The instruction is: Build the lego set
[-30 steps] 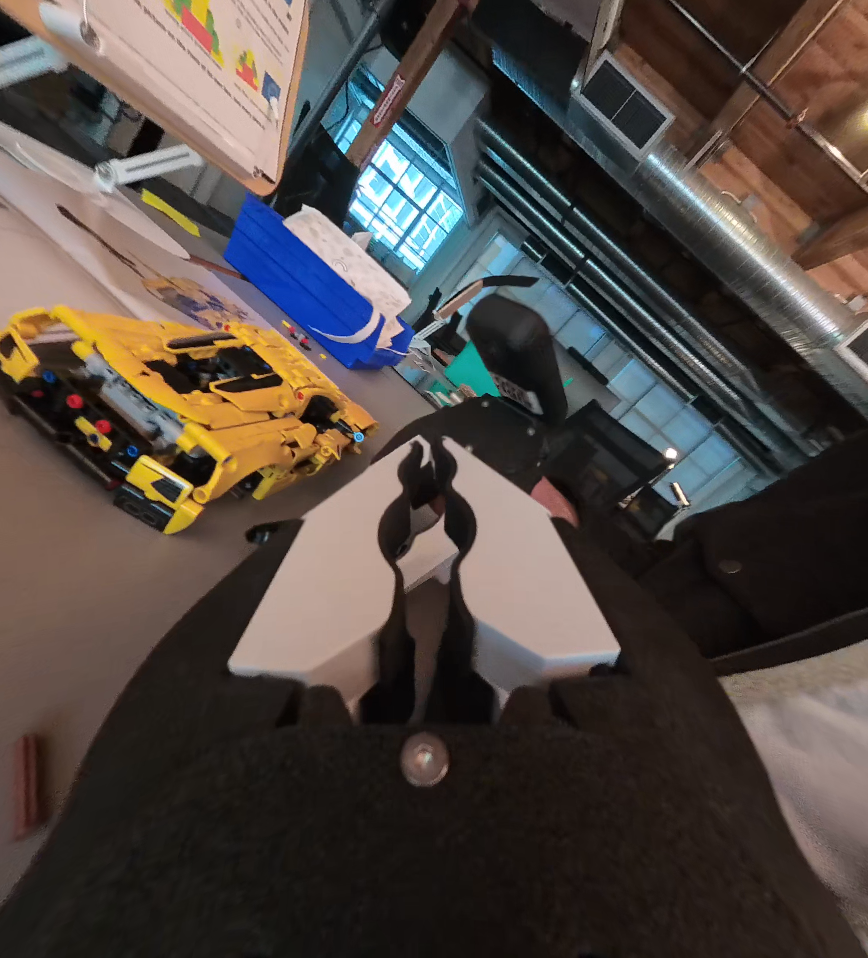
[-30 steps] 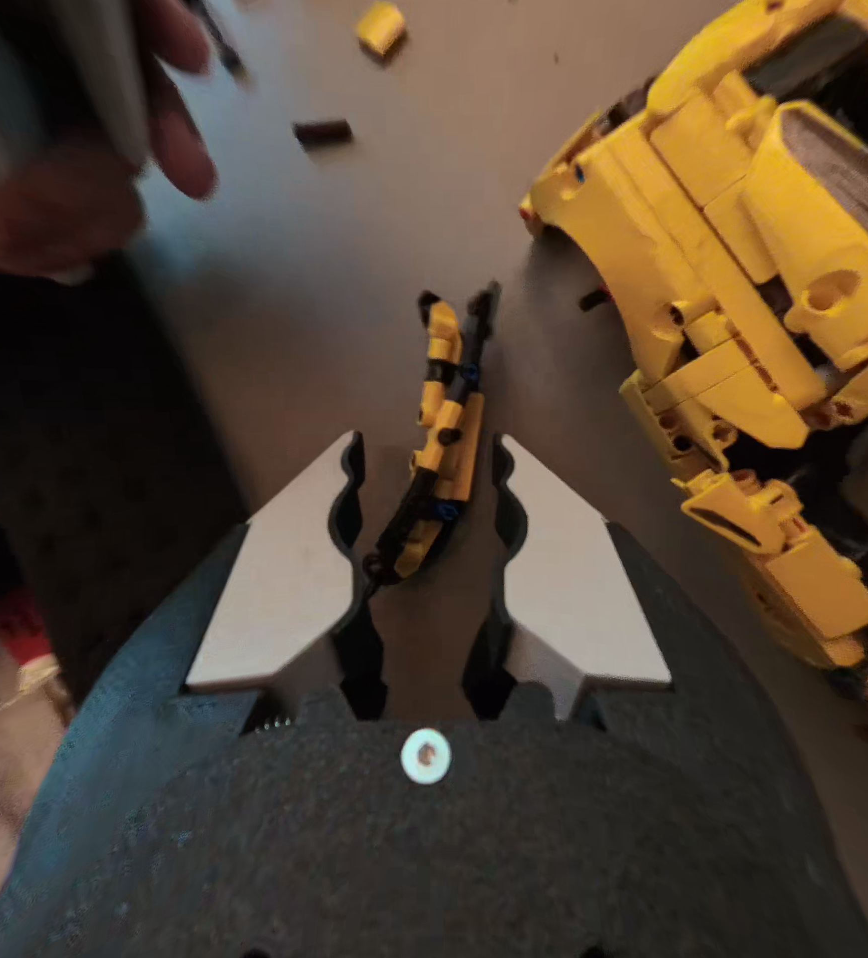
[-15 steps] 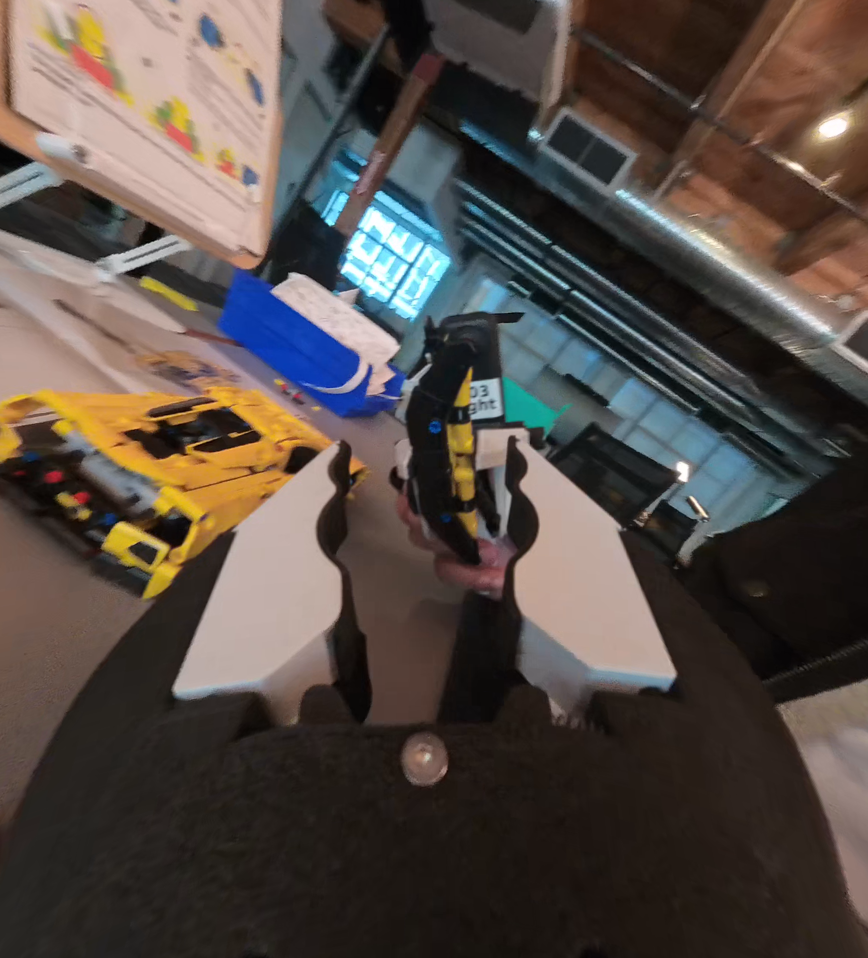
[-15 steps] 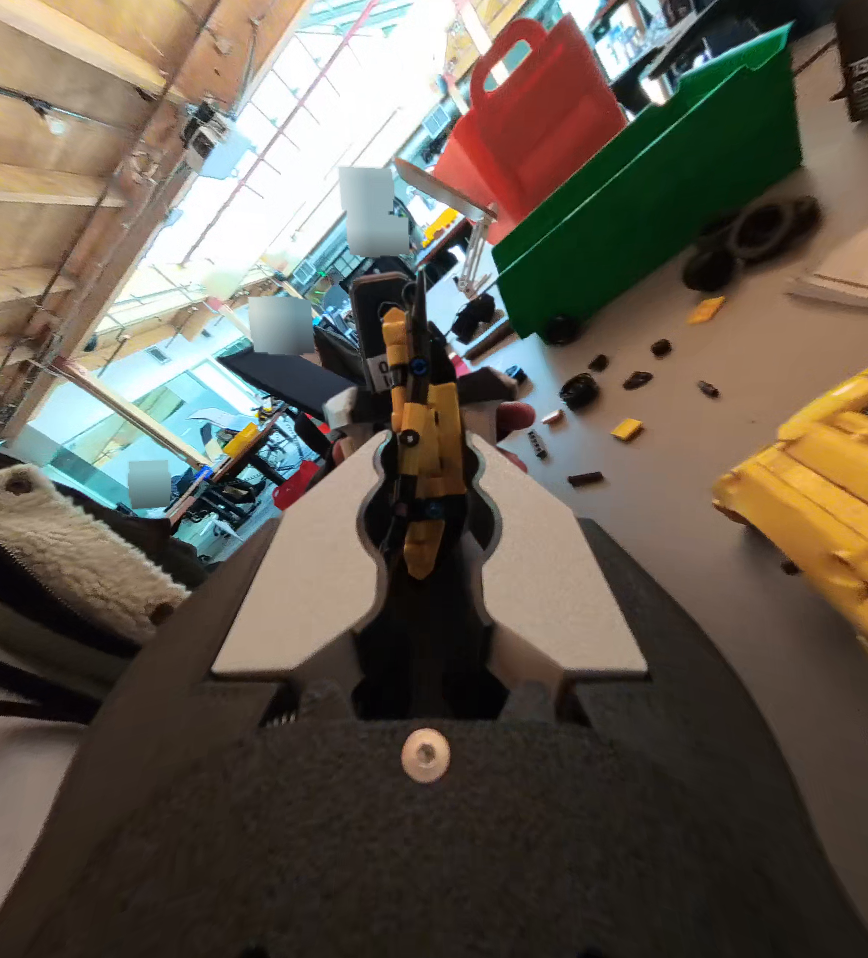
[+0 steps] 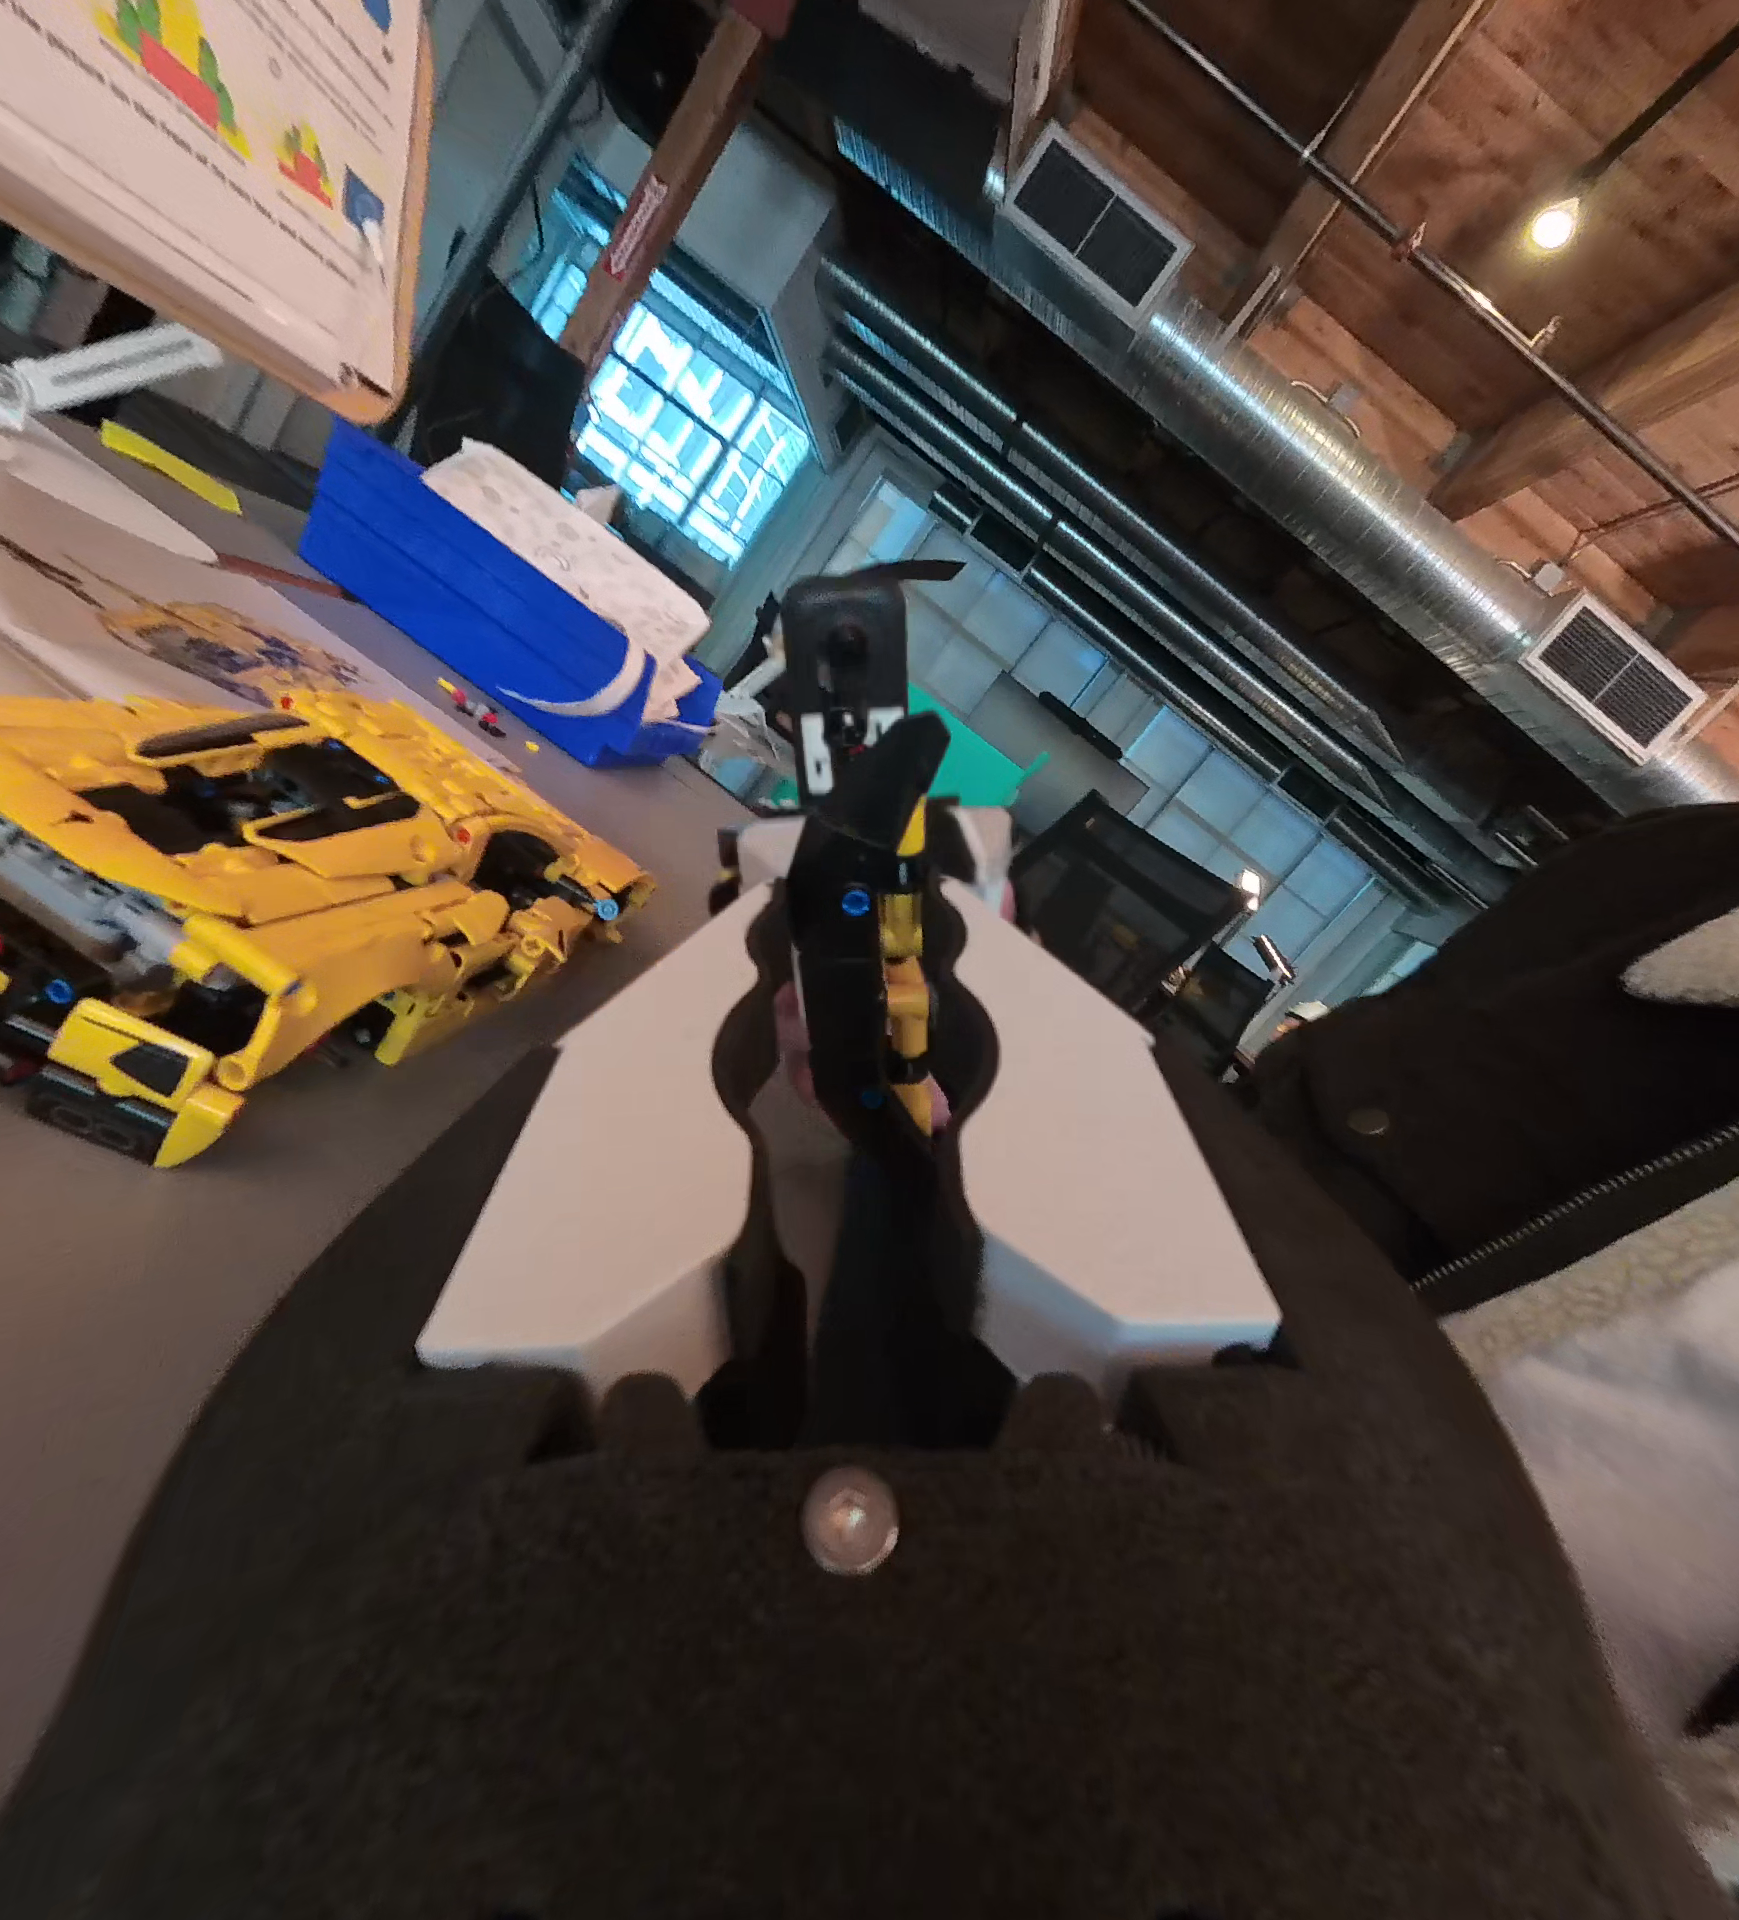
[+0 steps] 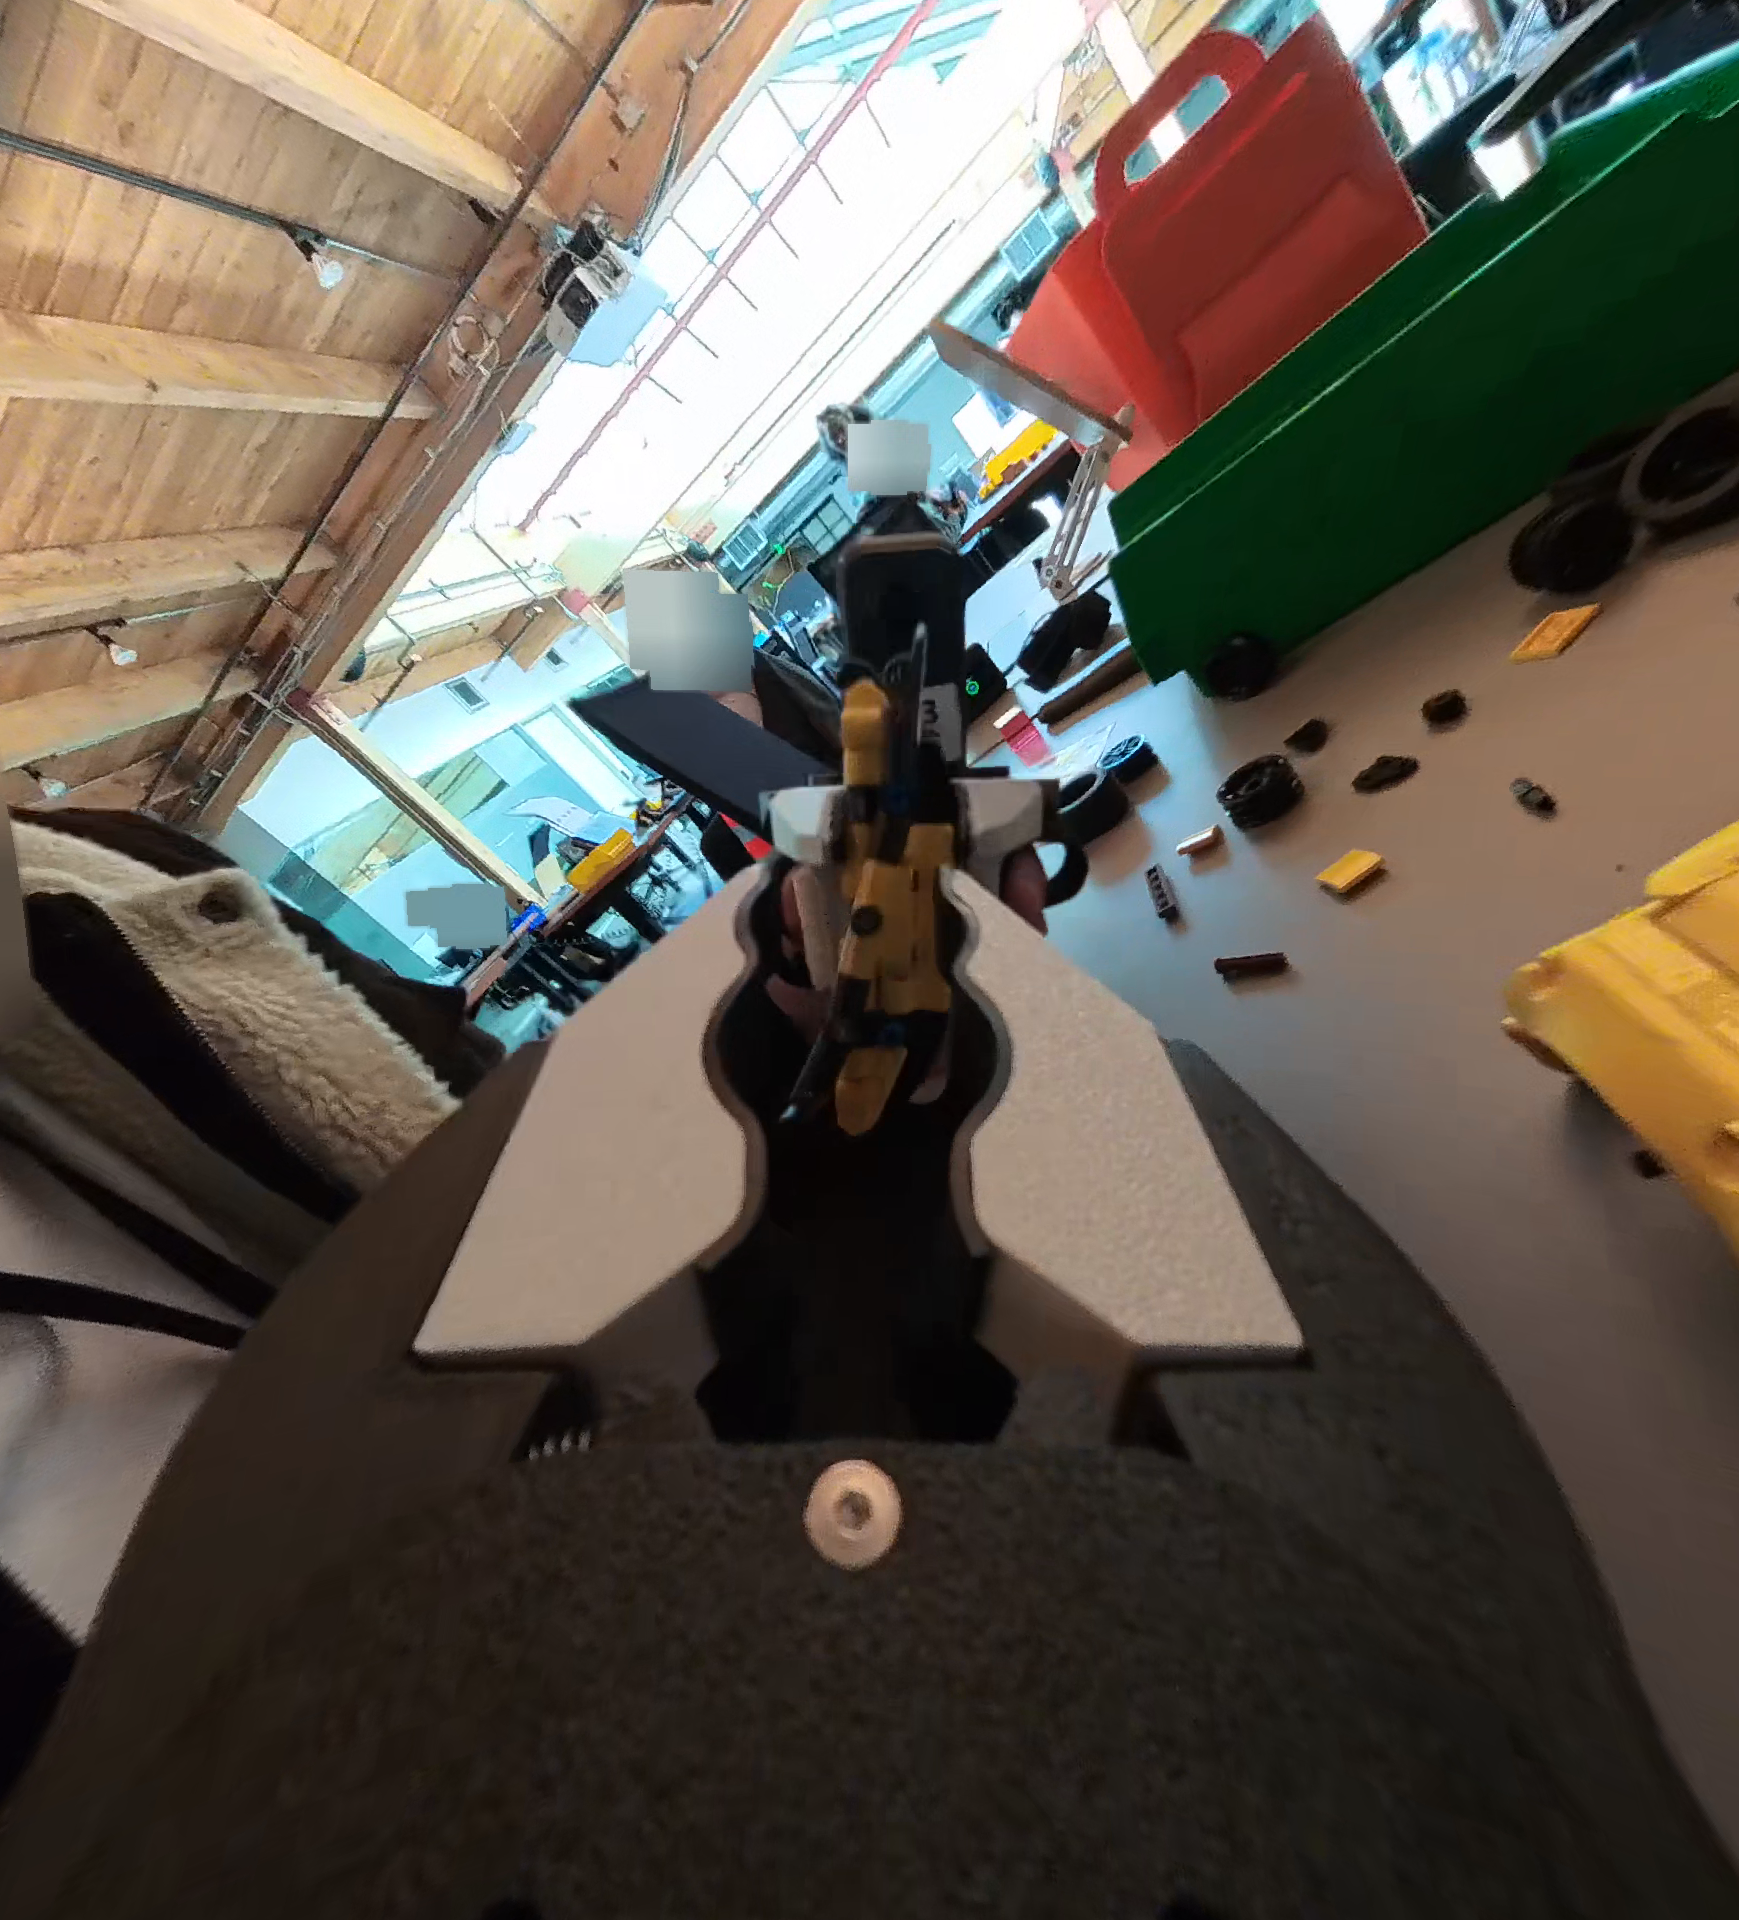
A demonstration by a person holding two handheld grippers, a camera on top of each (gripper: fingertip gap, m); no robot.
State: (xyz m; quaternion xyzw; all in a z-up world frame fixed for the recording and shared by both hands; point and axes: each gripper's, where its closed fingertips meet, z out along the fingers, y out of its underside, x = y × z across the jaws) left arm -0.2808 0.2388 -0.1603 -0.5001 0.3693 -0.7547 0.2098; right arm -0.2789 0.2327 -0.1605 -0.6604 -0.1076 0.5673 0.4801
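We're facing our two tools off in mid-air: the right hand-held gripper [image 6: 852,914] and left hand-held gripper [image 5: 860,914] are both pinching the slim black-and-yellow lego strip [image 6: 886,935] above the grey surface [image 6: 1416,1039]. The blocky yellow lego car [image 5: 221,894] is sitting nearby, small loose pieces [image 6: 1348,871] scattered beside a green bin [image 6: 1416,436].

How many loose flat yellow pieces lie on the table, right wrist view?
2. The nearer yellow tile lies just beyond the yellow car; the farther yellow tile lies near the green bin. The right gripper may hide others.
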